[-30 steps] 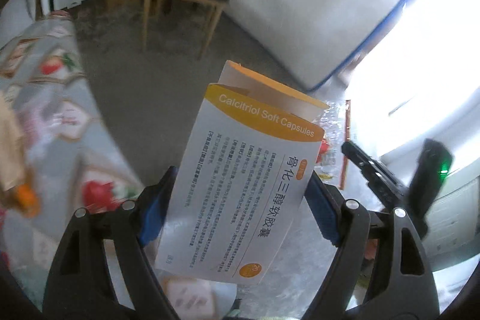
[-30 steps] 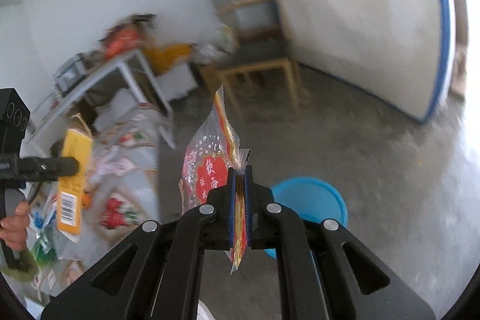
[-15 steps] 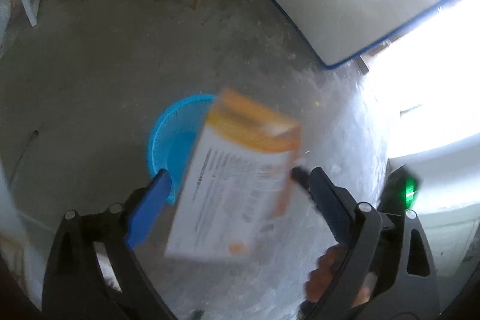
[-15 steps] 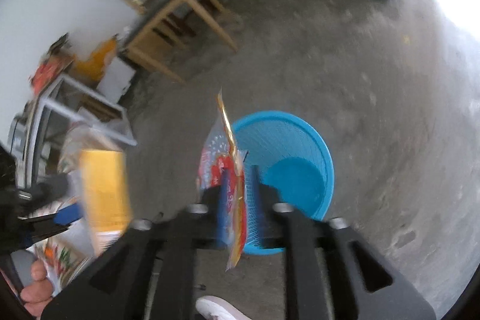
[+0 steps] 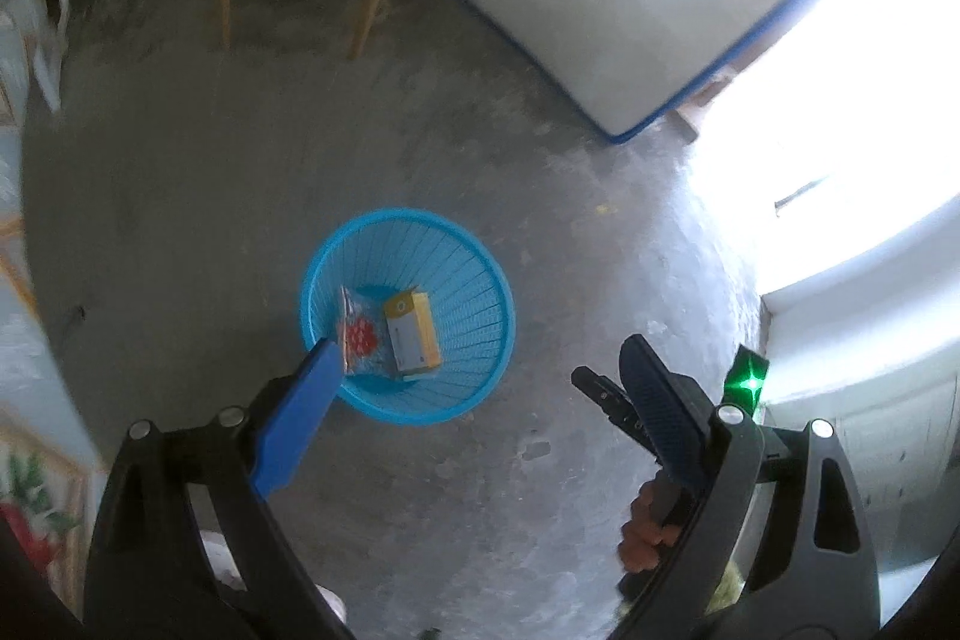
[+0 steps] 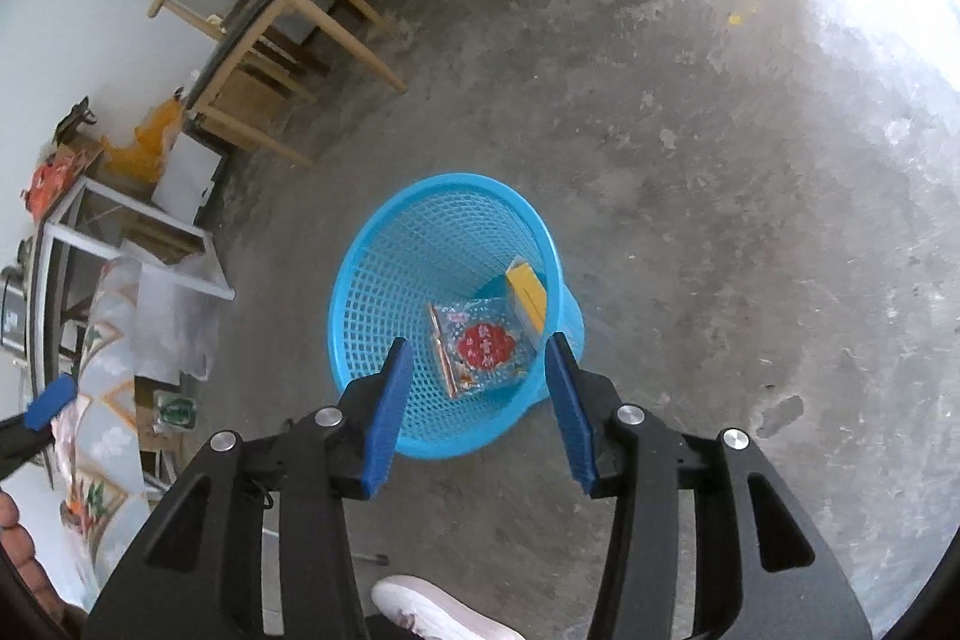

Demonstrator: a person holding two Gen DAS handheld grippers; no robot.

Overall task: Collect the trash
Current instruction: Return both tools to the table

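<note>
The left view is blurring toward its edges, so the table [image 5: 24, 400] at the left is showing only as pale smears. The box's [image 5: 411, 335] print is too small to read there, and the left gripper's [image 5: 480, 400] near pad is covering one corner of the wrapper [image 5: 359, 340]. In the right view the bin's [image 6: 384, 280] wall is hiding most of the box [image 6: 528, 301], leaving only its orange end showing. A white shoe [image 6: 432, 610] is being cut off at the bottom edge, and only fingertips of the left hand [image 6: 15, 532] are showing at the left rim. The right hand [image 5: 645, 538] is partly hidden behind the left gripper's frame.

The left gripper is standing wide open and holding nothing. The right gripper [image 6: 480, 394] is about half open, its jaws are opening further, and nothing is sitting between its pads.

The wrapper and the box are lying side by side on the bottom of the bin, which is standing on the concrete floor [image 6: 720, 160]. Both grippers are hanging above the bin, pointing down into it, well apart from the trash below. In the right view the wrapper is appearing in the gap between the pads, far beneath them.
</note>
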